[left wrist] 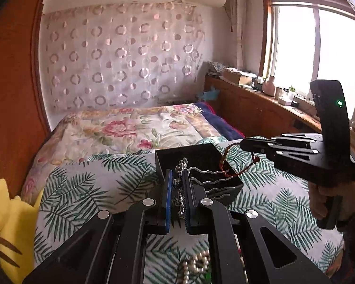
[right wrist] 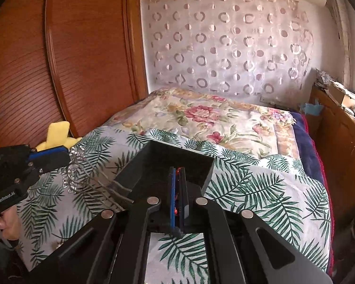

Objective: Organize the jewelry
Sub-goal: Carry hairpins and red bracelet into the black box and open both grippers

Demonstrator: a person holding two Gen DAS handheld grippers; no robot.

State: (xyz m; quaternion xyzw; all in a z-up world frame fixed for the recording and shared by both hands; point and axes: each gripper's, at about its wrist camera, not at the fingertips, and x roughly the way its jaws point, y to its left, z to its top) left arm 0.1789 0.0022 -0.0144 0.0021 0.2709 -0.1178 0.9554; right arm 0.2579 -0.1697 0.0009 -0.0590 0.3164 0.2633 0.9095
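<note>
The left gripper (left wrist: 177, 189) has its jaws pressed on a silver hair comb (left wrist: 181, 184). The comb is sparkly, and its wavy metal teeth (left wrist: 210, 175) stick out toward 3 o'clock. In the right wrist view the same comb (right wrist: 73, 172) hangs from the left gripper (right wrist: 59, 161) at 9 o'clock, above the bed.

The right gripper (right wrist: 177, 189) has its jaws pinched tight on a red cord bracelet (right wrist: 176, 190). Only a thin bit of red shows between the blue pads there. In the left wrist view the bracelet (left wrist: 227, 161) hangs as a loop from the tip of the right gripper (left wrist: 243, 144) at 3 o'clock. A hand (left wrist: 324, 201) holds that gripper's handle.

A black box (left wrist: 196, 158) sits open on the bed, just ahead of both grippers. The comb's teeth hang over the box, and the red loop hangs over its right edge. I cannot tell if they touch it.

A pearl necklace (left wrist: 196, 265) lies on the leaf-print sheet (left wrist: 94, 177) at 6 o'clock, under the left gripper. A yellow plush toy (left wrist: 9, 232) sits at 8 o'clock by the wooden wardrobe (right wrist: 59, 59). A flowery quilt (left wrist: 130, 127) covers the far part of the bed. A bright window (left wrist: 314, 54) is at 2 o'clock.
</note>
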